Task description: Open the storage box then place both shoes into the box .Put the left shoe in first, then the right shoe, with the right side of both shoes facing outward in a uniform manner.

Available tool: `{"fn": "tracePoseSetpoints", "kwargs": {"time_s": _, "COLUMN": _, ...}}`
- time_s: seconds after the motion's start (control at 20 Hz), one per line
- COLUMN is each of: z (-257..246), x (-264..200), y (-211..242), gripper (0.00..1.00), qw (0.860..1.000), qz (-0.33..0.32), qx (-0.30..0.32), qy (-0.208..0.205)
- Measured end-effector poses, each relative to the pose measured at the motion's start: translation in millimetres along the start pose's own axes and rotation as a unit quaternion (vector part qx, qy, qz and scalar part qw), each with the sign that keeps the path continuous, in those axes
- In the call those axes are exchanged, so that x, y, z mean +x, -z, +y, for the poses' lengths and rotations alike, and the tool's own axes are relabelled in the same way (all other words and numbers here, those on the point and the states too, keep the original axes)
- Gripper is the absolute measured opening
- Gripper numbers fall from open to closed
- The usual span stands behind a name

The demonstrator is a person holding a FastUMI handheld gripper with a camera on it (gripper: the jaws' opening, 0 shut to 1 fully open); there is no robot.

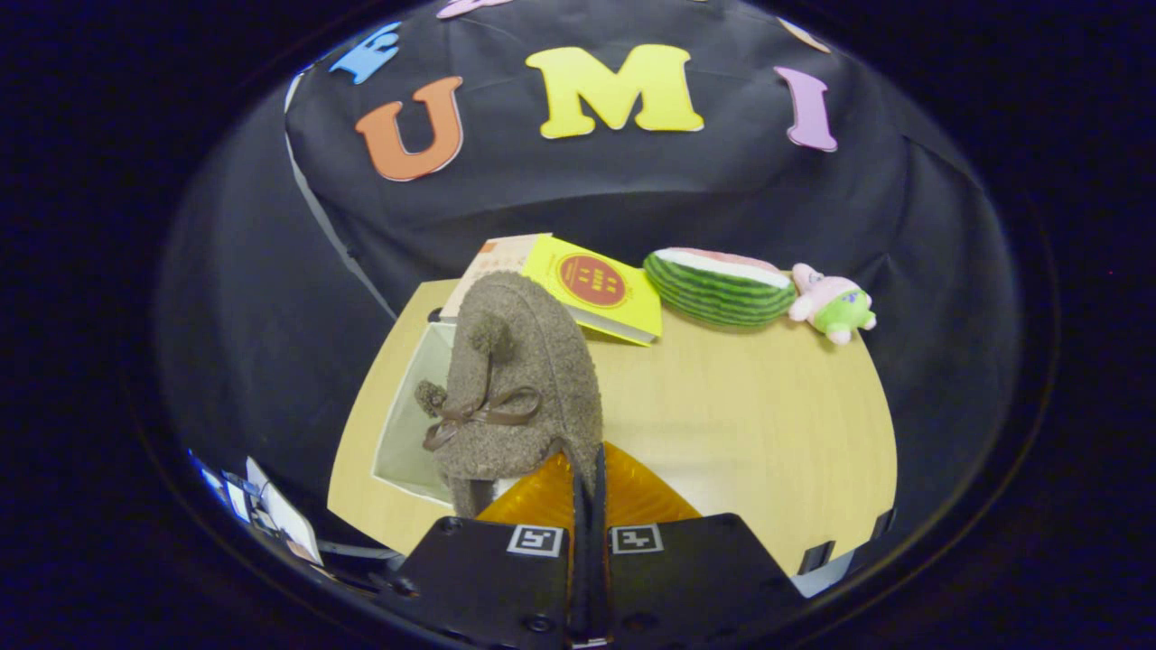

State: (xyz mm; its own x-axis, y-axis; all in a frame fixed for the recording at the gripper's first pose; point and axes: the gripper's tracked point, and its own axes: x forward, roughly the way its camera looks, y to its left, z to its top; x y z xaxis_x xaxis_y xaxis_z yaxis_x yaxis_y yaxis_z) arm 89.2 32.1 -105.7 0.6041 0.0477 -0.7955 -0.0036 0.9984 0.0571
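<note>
Gripper view shows the gripper (585,469) with its fingers clenched on the rear edge of a brown fuzzy slipper with a ribbon bow and pompoms (519,388), which hangs just ahead of them, over the open white rectangular storage box (402,424) standing ahead and to their left on the light wooden table (768,424). To do this step well, I judge the slipper should be lowered slowly and squarely into the box, its side turned outward as asked, before release; what the box holds is hidden behind the slipper.
</note>
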Motion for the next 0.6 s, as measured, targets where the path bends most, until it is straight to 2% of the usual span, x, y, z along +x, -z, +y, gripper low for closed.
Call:
{"fn": "tracePoseSetpoints", "kwargs": {"time_s": 0.25, "z": 69, "x": 38, "y": -2, "gripper": 0.06, "qw": 1.000, "qz": -0.010, "qx": 0.006, "qy": -0.015}}
{"fn": "tracePoseSetpoints", "kwargs": {"time_s": 0.6, "z": 86, "x": 107, "y": 10, "gripper": 0.06, "qw": 0.999, "qz": -0.006, "qx": 0.020, "qy": 0.033}}
